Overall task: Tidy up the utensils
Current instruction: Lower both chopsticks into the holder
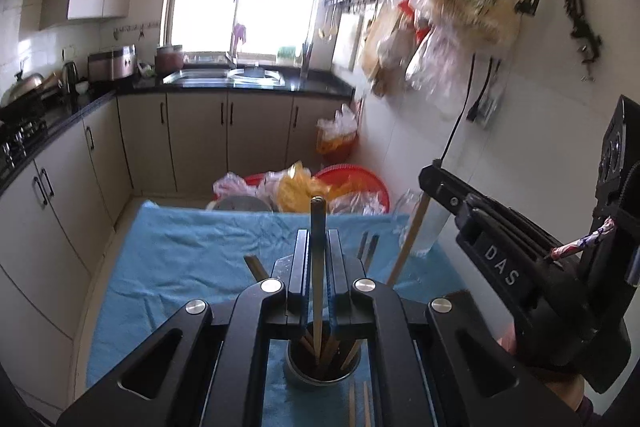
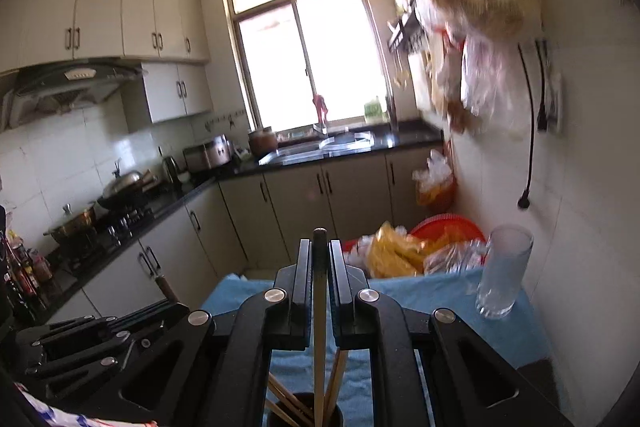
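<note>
My left gripper [image 1: 319,247] is shut on a chopstick [image 1: 318,287] that stands upright with its lower end in a metal cup [image 1: 322,371] holding several other chopsticks. My right gripper [image 2: 319,267] is shut on another chopstick [image 2: 319,327], its lower end in the same dark cup [image 2: 306,413]. The right gripper also shows in the left wrist view [image 1: 428,183], up at the right, with its chopstick [image 1: 410,243] slanting down. Two loose chopsticks [image 1: 359,405] lie on the blue cloth [image 1: 180,259] near the cup.
A clear glass [image 2: 502,275] stands at the cloth's far right by the wall. Red basins with plastic bags [image 1: 304,187] sit behind the table. Kitchen counters, a stove and a sink run along the left and back. Bags hang on the right wall.
</note>
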Tool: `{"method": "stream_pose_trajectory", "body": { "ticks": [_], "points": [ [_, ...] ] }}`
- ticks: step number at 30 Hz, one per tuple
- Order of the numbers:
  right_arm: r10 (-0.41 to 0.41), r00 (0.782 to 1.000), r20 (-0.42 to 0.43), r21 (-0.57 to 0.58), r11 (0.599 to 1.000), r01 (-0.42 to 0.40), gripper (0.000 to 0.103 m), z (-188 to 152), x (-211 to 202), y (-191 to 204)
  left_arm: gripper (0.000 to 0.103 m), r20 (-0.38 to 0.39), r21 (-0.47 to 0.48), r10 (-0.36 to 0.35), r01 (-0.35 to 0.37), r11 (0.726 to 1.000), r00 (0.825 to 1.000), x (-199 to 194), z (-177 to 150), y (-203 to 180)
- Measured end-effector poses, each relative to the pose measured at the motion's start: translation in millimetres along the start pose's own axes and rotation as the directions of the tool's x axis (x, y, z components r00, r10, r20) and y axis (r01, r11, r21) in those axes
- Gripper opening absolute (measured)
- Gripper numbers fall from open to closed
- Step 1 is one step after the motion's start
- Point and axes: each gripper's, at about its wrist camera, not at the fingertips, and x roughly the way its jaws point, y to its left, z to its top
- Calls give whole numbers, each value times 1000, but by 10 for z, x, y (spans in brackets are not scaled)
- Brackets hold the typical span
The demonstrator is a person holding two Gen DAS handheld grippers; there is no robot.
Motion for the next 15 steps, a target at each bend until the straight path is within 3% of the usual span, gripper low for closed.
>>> {"method": "stream_pose_trajectory", "body": {
  "ticks": [7, 15],
  "points": [
    [52, 990, -129, 91, 995, -41, 7, -228, 460, -255, 7, -96, -34, -20, 17, 999, 995, 390, -203, 110],
    [112, 975, -193, 141, 986, -85, 8, -277, 735, -342, 7, -90, -47, -40, 36, 998, 995, 377, -188, 139]
  ]
}}
